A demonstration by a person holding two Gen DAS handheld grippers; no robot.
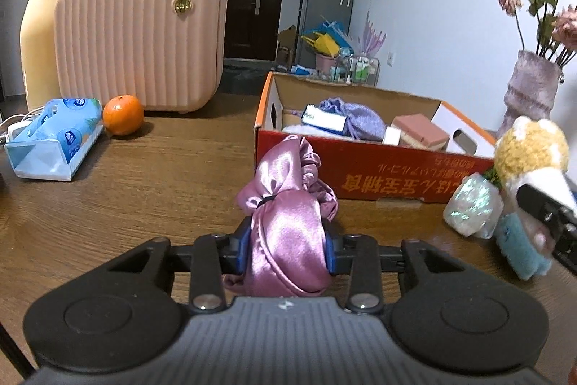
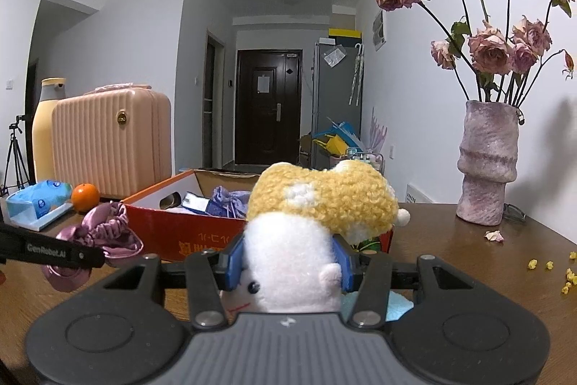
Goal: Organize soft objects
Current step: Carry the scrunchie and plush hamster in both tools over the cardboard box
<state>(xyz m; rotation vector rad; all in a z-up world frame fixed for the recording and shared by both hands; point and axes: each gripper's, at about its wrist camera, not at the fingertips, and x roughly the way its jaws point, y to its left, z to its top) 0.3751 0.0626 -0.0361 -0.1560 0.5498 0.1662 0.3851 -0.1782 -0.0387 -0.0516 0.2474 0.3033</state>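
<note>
My left gripper (image 1: 288,249) is shut on a pink satin scrunchie (image 1: 288,204), held just above the wooden table in front of the red cardboard box (image 1: 375,174). The scrunchie also shows in the right wrist view (image 2: 101,233). My right gripper (image 2: 288,262) is shut on a plush toy (image 2: 299,226) with a white body and curly yellow head, close to the box's right front corner. The plush also shows at the right in the left wrist view (image 1: 526,175). The box (image 2: 187,233) holds a purple knit pouch (image 1: 357,119), a pink sponge block (image 1: 420,130) and other soft items.
A pink ribbed case (image 1: 140,42), a yellow bottle (image 1: 38,35), an orange (image 1: 123,115) and a tissue pack (image 1: 54,139) stand at the left. A purple vase (image 2: 488,165) with dried roses stands at the right, with petals and yellow crumbs (image 2: 548,266) on the table.
</note>
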